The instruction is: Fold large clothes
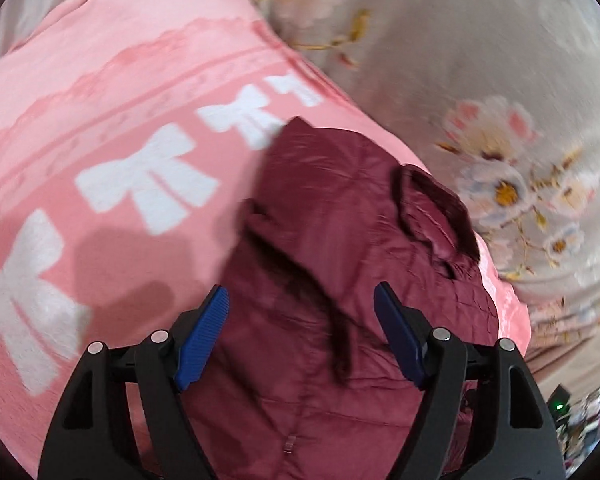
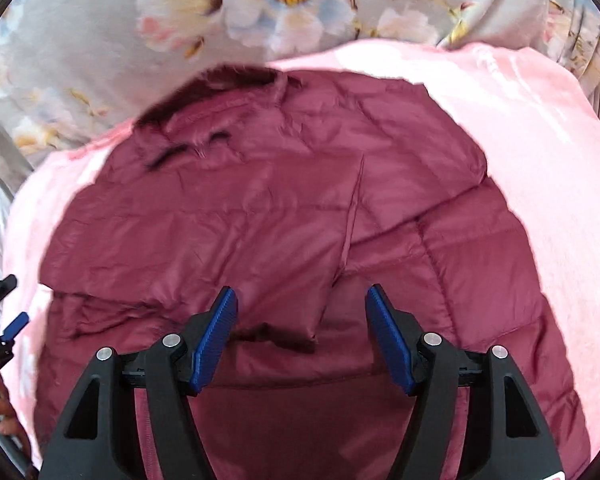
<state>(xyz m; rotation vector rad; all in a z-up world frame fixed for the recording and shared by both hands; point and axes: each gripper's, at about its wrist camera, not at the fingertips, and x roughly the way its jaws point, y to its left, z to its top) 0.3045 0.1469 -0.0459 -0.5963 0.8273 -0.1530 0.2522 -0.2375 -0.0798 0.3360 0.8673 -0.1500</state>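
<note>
A maroon quilted puffer jacket (image 2: 260, 216) with a dark fur collar (image 2: 216, 80) lies on a pink blanket. It also shows in the left wrist view (image 1: 340, 240), collar (image 1: 440, 208) at the right. My left gripper (image 1: 302, 320) is open and empty above the jacket's side. My right gripper (image 2: 302, 320) is open and empty above the jacket's middle, over a folded-in sleeve edge. The left gripper (image 2: 8, 332) also peeks in at the right wrist view's left edge, with a hand below it.
The pink blanket (image 1: 100, 100) with white bows covers the bed under the jacket; it shows plain pink in the right wrist view (image 2: 540, 160). A grey floral bedsheet (image 1: 480, 60) lies beyond it, as in the right wrist view (image 2: 100, 20). Clutter sits at the far lower right (image 1: 580, 412).
</note>
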